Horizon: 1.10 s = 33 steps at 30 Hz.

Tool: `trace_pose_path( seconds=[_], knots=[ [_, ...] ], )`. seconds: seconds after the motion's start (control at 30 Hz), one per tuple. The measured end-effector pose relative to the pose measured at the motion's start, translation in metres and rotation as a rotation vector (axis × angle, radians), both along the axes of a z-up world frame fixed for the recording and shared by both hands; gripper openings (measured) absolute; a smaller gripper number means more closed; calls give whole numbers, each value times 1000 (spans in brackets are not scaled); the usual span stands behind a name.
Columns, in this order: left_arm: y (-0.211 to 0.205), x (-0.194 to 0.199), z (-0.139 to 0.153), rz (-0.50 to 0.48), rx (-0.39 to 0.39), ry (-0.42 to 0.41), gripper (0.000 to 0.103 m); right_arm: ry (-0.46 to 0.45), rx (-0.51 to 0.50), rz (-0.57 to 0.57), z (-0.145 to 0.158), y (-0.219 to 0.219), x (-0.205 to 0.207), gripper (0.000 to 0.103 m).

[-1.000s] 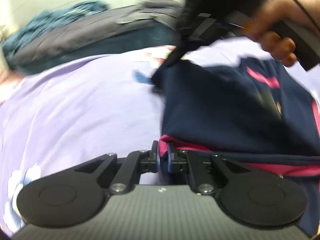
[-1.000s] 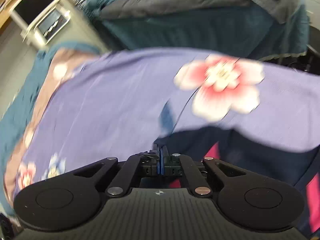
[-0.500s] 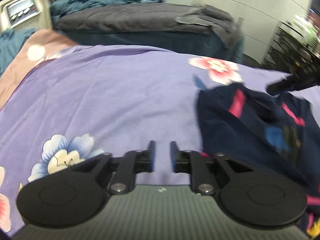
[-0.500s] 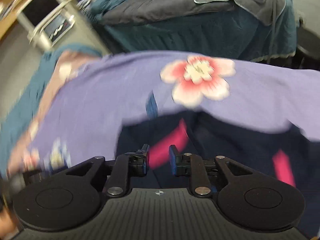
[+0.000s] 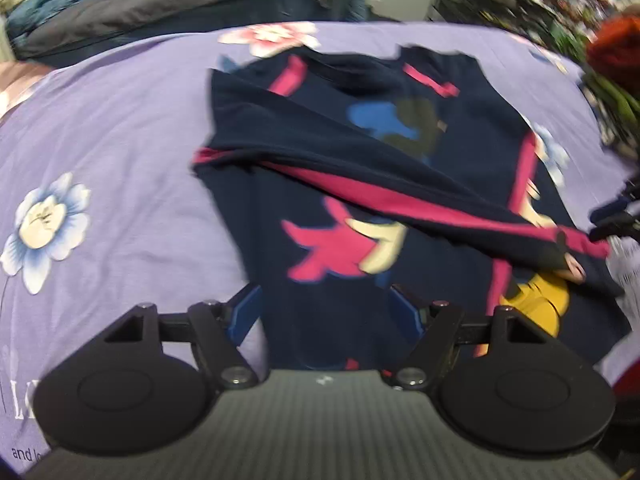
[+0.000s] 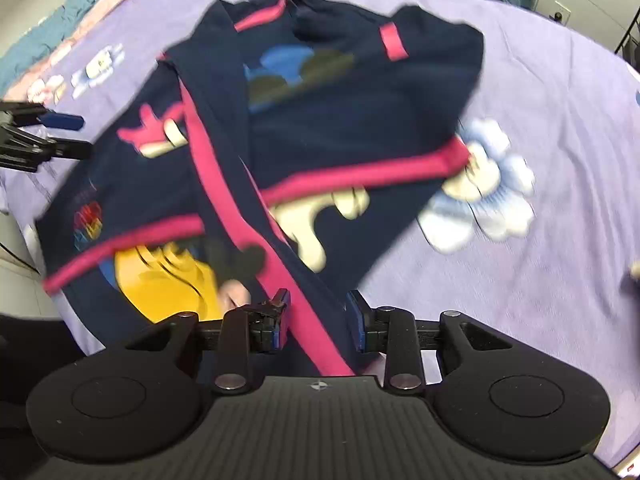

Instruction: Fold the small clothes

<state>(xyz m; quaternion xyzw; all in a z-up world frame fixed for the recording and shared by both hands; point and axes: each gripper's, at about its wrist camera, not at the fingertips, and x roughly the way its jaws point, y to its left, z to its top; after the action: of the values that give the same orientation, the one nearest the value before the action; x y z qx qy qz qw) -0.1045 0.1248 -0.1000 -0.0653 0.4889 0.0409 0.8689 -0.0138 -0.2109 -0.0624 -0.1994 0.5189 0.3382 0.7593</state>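
1. the shirt (image 5: 360, 184) lies on the purple sheet (image 5: 120, 128), partly folded, one pink-edged flap lying aslant across it.
2. the left gripper (image 5: 325, 308) is released, spread wide over the near hem, holding nothing.
3. the right gripper (image 6: 318, 316) is also released, its jaws either side of the pink band (image 6: 304, 320) without pinching it.
4. judged next: each should nip one layer edge only, then carry the fold level so the flap lands square.
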Motion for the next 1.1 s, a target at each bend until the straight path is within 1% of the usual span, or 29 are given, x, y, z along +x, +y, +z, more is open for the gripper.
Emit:
trace_pose_path(
  seconds=[0.1, 0.23, 0.27, 0.3, 0.33, 0.43, 0.5, 0.57, 0.63, 0.67, 0.7, 0.73, 0.77, 0.83, 0.87, 0.9, 0.97, 1.0, 1.1],
  knots=[
    [-17, 4, 7, -46, 32, 5, 69, 38, 5, -19, -15, -11, 10, 54],
    [-23, 11, 20, -33, 44, -19, 78, 90, 52, -29, -28, -21, 14, 55],
    [-23, 11, 22, -22, 44, -19, 78, 92, 61, -29, -26, -21, 13, 33],
    [-22, 11, 24, -12, 44, -17, 78, 91, 83, -15, -20, -21, 9, 16],
    [-21, 10, 27, 0, 43, -16, 78, 98, 116, 2, -13, -21, 5, 11],
    [-17, 3, 32, 37, 47, -13, 79, 51, 158, 60, 15, -19, -18, 10],
    [-14, -4, 34, 60, 54, -5, 79, 49, 201, 132, 36, -16, -37, 9],
    [-10, -11, 35, 85, 50, 1, 79, 64, 217, 232, 49, -9, -59, 8],
    [-7, -16, 34, 107, 41, 9, 79, 85, 202, 352, 52, 3, -84, 7],
    [-6, -18, 34, 114, 36, 12, 79, 113, 199, 402, 49, 8, -93, 7],
    [-4, -19, 33, 118, 31, 16, 79, 162, 195, 441, 42, 14, -99, 8],
    [-4, -20, 31, 122, 28, 23, 79, 190, 185, 455, 33, 17, -102, 11],
    [-4, -20, 29, 121, 27, 32, 79, 207, 173, 446, 24, 21, -105, 25],
    [-6, -19, 25, 112, 33, 54, 79, 303, 144, 421, 3, 26, -103, 35],
    [-8, -19, 24, 103, 36, 61, 79, 327, 126, 404, -3, 27, -102, 36],
    [-10, -20, 22, 93, 40, 64, 79, 323, 121, 394, -3, 26, -102, 36],
    [-15, -21, 22, 70, 52, 60, 79, 312, 168, 366, 6, 20, -97, 36],
    [-17, -23, 22, 60, 56, 56, 79, 309, 195, 329, 11, 15, -91, 36],
    [-25, -24, 23, 34, 39, 35, 79, 258, 263, 227, 22, 5, -75, 36]
  ],
)
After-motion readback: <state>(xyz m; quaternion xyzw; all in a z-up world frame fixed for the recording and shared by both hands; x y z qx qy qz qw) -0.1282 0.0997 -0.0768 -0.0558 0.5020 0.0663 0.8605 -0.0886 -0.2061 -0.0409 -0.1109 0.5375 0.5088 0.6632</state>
